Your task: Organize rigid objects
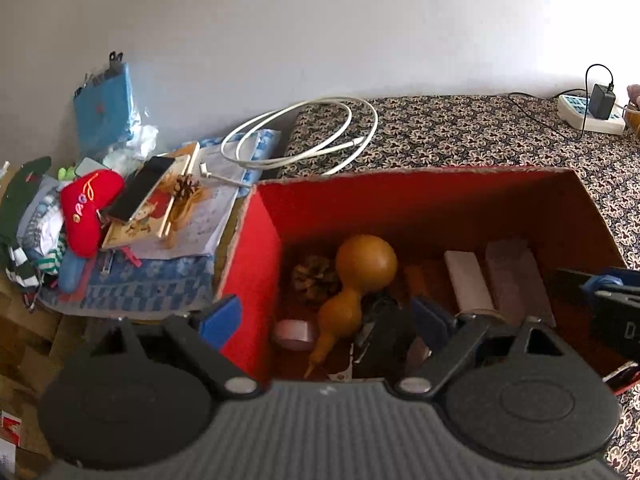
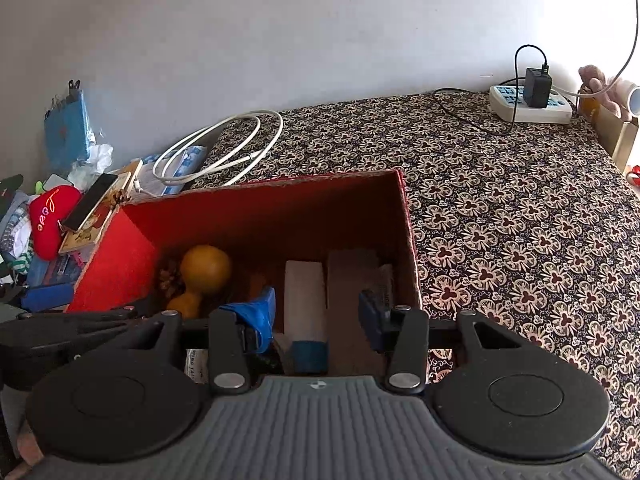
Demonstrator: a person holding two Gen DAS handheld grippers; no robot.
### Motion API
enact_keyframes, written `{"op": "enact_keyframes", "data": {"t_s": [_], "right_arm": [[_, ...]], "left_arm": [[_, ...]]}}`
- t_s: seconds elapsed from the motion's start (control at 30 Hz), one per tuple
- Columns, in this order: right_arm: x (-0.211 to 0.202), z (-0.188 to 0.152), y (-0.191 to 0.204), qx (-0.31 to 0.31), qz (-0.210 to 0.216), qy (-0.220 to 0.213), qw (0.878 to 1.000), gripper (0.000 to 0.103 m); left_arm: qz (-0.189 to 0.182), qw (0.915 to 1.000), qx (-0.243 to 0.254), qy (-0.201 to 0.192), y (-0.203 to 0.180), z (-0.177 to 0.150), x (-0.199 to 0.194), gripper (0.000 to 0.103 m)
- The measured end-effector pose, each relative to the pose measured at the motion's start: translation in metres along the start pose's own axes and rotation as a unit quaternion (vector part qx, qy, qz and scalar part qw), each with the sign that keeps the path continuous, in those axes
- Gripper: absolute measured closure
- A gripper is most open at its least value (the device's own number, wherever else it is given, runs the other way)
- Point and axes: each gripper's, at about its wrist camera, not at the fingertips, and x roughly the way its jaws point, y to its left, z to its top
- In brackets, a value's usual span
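Both grippers, left (image 1: 326, 320) and right (image 2: 316, 314), hover with jaws released and empty over the red box (image 2: 132, 236), where the gourd (image 1: 362, 276) and pine cone (image 1: 314, 280) lie gathered.

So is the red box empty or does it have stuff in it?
It has stuff in it. Inside the red box lie a gourd, a pinecone and a pale block.

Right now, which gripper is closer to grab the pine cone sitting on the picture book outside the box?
Probably the left gripper: it is open and nearer the box's left wall, beside the pile holding the pine cone. The right gripper hangs farther right.
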Motion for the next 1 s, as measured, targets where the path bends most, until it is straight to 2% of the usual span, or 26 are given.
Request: {"op": "enact_keyframes", "data": {"t_s": [0.53, 1.0], "right_arm": [[0.01, -0.001, 0.002, -0.012, 0.0, 0.013, 1.0, 0.073], [0.009, -0.003, -0.001, -0.001, -0.027, 0.004, 1.0, 0.073]], "left_arm": [[-0.016, 0.9996, -0.005, 0.022, 0.004, -0.004, 0.016, 0.013], [-0.036, 0.999, 0.006, 0.024, 0.001, -0.01, 0.021, 0.013]]}}
